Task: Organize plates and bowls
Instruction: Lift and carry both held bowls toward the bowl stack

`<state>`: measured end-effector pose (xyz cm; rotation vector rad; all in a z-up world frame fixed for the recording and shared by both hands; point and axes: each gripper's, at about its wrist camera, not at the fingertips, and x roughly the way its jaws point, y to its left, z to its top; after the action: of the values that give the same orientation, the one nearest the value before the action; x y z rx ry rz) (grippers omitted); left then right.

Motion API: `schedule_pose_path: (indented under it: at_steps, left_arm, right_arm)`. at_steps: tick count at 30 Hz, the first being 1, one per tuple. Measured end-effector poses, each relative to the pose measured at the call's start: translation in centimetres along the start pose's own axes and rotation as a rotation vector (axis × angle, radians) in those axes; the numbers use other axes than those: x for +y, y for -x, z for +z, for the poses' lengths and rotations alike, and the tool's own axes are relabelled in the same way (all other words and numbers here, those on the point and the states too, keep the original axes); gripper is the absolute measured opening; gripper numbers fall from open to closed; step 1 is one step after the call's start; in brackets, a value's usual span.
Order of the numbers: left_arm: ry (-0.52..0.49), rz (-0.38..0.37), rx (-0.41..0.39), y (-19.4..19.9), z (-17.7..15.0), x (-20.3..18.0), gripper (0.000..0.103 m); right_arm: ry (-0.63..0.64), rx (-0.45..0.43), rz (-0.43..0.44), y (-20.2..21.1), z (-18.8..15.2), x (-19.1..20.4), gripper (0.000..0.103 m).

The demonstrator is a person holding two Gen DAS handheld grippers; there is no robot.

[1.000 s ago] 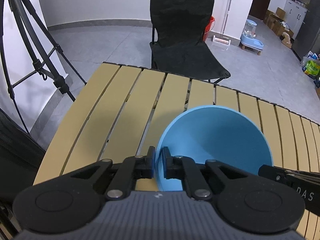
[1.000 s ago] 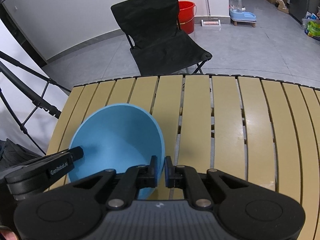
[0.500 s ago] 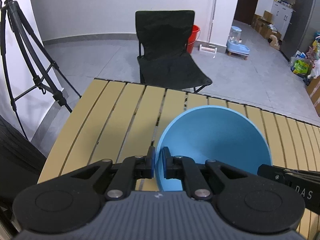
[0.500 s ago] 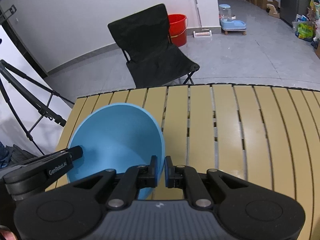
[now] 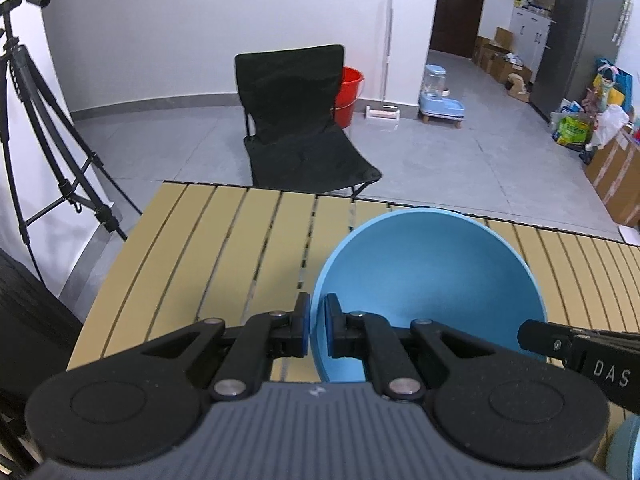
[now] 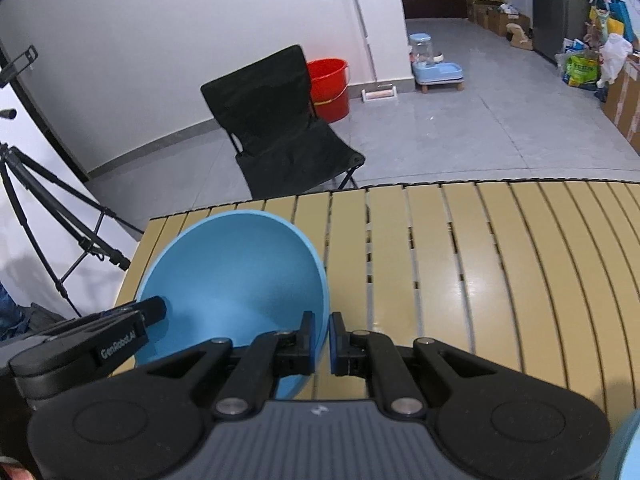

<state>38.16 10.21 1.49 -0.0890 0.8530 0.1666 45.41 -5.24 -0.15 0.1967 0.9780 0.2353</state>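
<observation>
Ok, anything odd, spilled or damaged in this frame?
Nothing damaged or spilled. The blue bowl is empty and steeply tilted, pinched at opposite rims by the left hand-held gripper and right hand-held gripper above the slatted table.

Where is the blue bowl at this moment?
The blue bowl is held between both grippers above the slatted table: the left gripper clamps its left rim and the right gripper clamps its right rim.

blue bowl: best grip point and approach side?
The thin rim of the blue bowl, from above, one finger inside the wall and one outside. Its smooth, deep, round body gives fingers nothing else to pinch. Opposite rim points look steadiest, as the left gripper and right gripper pinch it now.
</observation>
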Motion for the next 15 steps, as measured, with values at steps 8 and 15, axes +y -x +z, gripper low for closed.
schedule_pose_path:
  at_steps: [8,15]
  left_arm:
    - [-0.037,-0.035,-0.024,2.5,-0.8,-3.7,0.008]
    - [-0.078,-0.066,-0.037,4.4,-2.0,-7.6,0.008]
  right_arm:
    - [-0.04,-0.036,-0.023,3.5,-1.3,-3.5,0.006]
    - [-0.071,-0.073,-0.046,6.9,-2.5,-6.9,0.006]
